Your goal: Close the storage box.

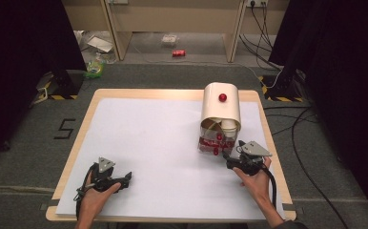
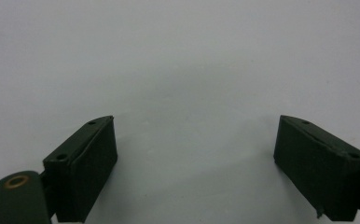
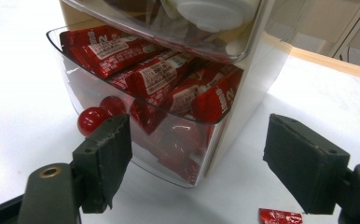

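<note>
A white-topped dispenser box [image 1: 220, 112] with a red knob [image 1: 222, 97] stands at the right of the table. Its clear lower drawer [image 3: 122, 98] is pulled out and holds several red packets [image 3: 162, 74]; a red ball handle [image 3: 90, 120] sits on the drawer front. My right gripper [image 1: 233, 150] is open just in front of the drawer [image 1: 214, 143], its jaws either side of the near corner without touching it [image 3: 199, 140]. A small red packet [image 3: 280, 217] lies on the sheet by the right jaw. My left gripper [image 1: 125, 179] rests open at the front left over bare white sheet [image 2: 194, 140].
A white sheet [image 1: 158, 143] covers the wooden table [image 1: 86, 114]. White cups [image 1: 228, 126] show in the box's upper part. On the floor beyond are a red can [image 1: 178, 53], cables [image 1: 296, 138] at the right and black stands [image 1: 65, 81].
</note>
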Tool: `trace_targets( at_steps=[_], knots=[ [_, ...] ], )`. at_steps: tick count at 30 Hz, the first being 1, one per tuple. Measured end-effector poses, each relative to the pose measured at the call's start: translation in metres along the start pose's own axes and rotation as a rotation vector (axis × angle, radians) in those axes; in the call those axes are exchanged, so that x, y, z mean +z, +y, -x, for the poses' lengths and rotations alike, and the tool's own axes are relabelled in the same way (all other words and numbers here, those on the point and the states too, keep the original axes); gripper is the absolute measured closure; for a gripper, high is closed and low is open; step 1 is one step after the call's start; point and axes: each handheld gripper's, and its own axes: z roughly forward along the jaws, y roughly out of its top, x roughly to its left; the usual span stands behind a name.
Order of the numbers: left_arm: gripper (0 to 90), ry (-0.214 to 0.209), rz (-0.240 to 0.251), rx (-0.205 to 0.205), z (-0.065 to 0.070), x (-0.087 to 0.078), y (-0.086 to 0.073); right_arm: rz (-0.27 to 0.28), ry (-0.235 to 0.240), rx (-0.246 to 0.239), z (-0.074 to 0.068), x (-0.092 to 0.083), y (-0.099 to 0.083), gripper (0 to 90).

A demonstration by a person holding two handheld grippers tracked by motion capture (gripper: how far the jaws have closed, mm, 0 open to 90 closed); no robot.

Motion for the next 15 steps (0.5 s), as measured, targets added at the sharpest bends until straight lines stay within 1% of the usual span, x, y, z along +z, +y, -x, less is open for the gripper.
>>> trace_targets(
  at_steps=[2, 4, 6, 7, 11, 15],
  knots=[
    [12.2, 0.000, 0.000, 0.000, 0.0000, 0.0000, 0.0000, -0.003, -0.001, 0.004, 0.0003, 0.0004, 0.0003, 23.9],
    [12.2, 0.000, 0.001, -0.001, 0.0000, 0.0001, 0.0000, -0.005, -0.007, -0.007, 0.0007, 0.0012, 0.0016, 23.8],
    [12.2, 0.000, 0.001, -0.001, 0.0001, 0.0001, 0.0000, -0.002, -0.010, -0.007, 0.0005, 0.0019, 0.0021, 23.9],
    [12.2, 0.000, 0.001, -0.001, 0.0001, 0.0000, 0.0000, -0.006, -0.012, 0.003, 0.0008, 0.0030, 0.0027, 24.0],
    [12.2, 0.000, 0.000, 0.000, 0.0000, 0.0000, 0.0000, -0.003, -0.024, 0.000, 0.0015, 0.0052, 0.0039, 24.1],
    [12.2, 0.000, 0.000, 0.000, 0.0000, 0.0000, 0.0000, -0.003, -0.024, 0.003, 0.0032, 0.0067, 0.0047, 22.9]
  ],
)
